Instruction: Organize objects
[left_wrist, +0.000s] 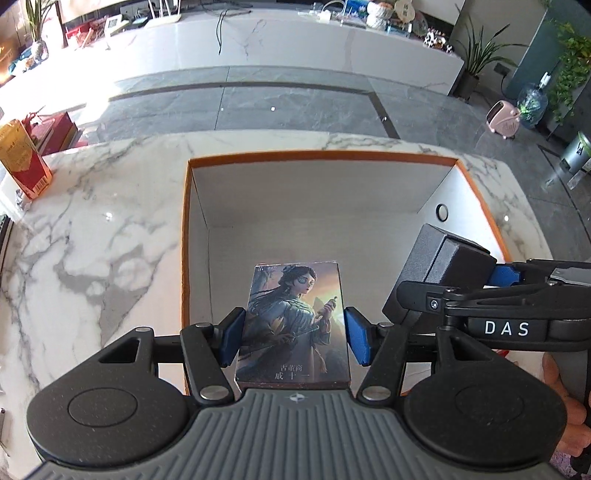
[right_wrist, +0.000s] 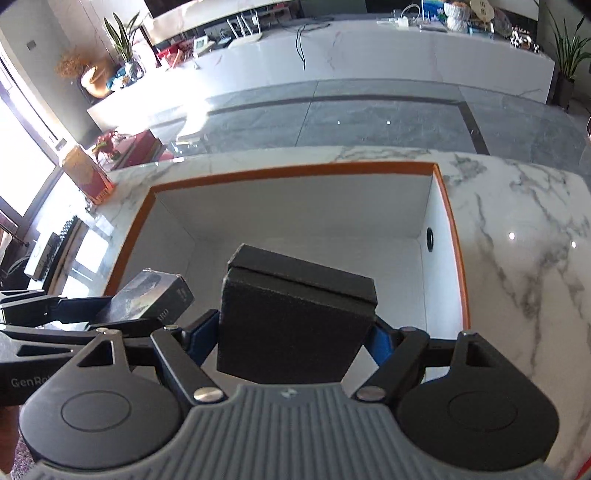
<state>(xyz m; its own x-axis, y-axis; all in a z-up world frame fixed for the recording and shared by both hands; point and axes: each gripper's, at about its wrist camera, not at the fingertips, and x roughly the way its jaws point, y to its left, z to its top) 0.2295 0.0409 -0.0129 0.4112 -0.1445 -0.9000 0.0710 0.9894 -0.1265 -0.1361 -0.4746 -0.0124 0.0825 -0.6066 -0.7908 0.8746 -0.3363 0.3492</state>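
Observation:
My left gripper (left_wrist: 294, 334) is shut on a small picture box (left_wrist: 295, 317) with a painted woman on its face. It holds the box over the near left part of an open orange-rimmed cardboard box (left_wrist: 321, 157) with a white inside. My right gripper (right_wrist: 293, 332) is shut on a black box (right_wrist: 295, 314) and holds it over the same open box (right_wrist: 291, 170). In the left wrist view the black box (left_wrist: 436, 273) hangs at the right. In the right wrist view the picture box (right_wrist: 147, 299) shows at the left.
The open box stands on a white marble table (left_wrist: 92, 229). A red and yellow carton (left_wrist: 24, 162) stands at the table's far left edge. A round hole (left_wrist: 442, 211) is in the box's right wall. Grey floor and a long white counter lie beyond.

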